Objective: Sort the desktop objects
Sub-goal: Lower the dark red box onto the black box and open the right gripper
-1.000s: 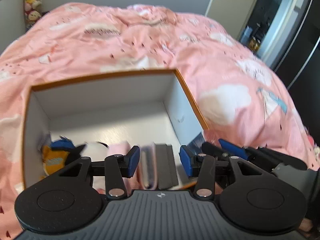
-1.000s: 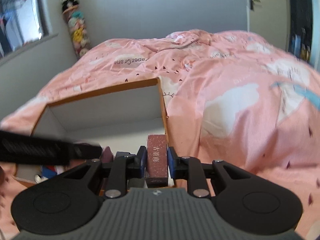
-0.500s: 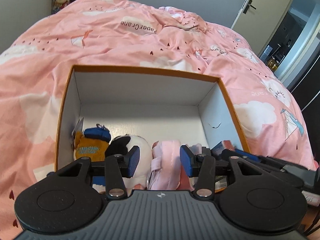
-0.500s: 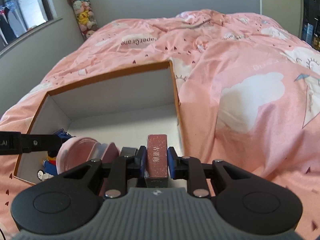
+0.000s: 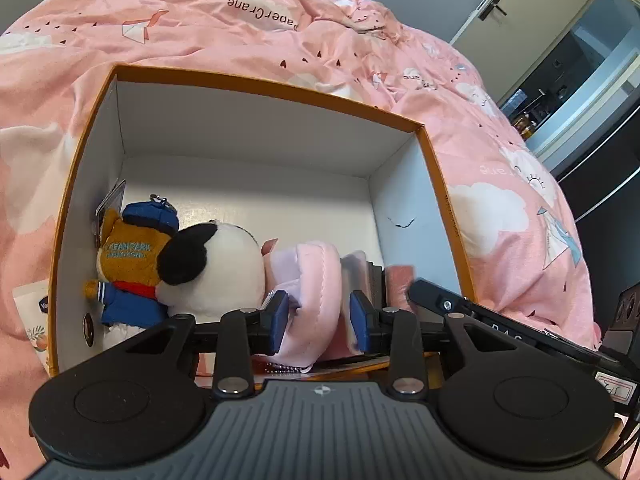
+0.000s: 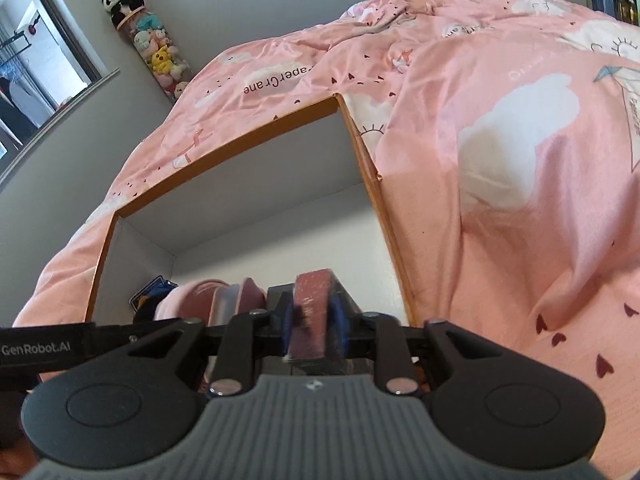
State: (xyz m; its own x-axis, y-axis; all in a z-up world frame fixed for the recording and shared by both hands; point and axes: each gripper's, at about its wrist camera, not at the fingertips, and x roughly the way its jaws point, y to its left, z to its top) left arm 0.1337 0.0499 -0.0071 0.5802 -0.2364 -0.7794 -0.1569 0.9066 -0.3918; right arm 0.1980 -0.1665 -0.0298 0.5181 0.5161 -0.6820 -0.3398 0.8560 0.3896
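Note:
An orange-rimmed white box (image 5: 256, 88) sits on the pink duvet. Inside lie a brown plush in blue clothes (image 5: 128, 256), a black-and-white panda plush (image 5: 216, 268), a pink pouch (image 5: 316, 280), dark flat items and a reddish box (image 5: 400, 280). My left gripper (image 5: 319, 320) is open, its jaws on either side of the pink pouch's near end. My right gripper (image 6: 312, 328) is shut on the reddish box (image 6: 312, 312) and holds it low at the box's (image 6: 360, 148) near right corner. The right gripper also shows in the left wrist view (image 5: 460, 308).
The pink duvet (image 6: 500, 160) surrounds the box. A tissue pack (image 5: 32, 312) lies outside the box's left wall. A tube of plush toys (image 6: 156, 52) stands by the far wall. A door and dark shelves (image 5: 560, 60) are at right.
My left gripper has moved closer over the box's near end and now straddles the pink pouch. My right gripper has lowered the reddish box into the box's near right corner.

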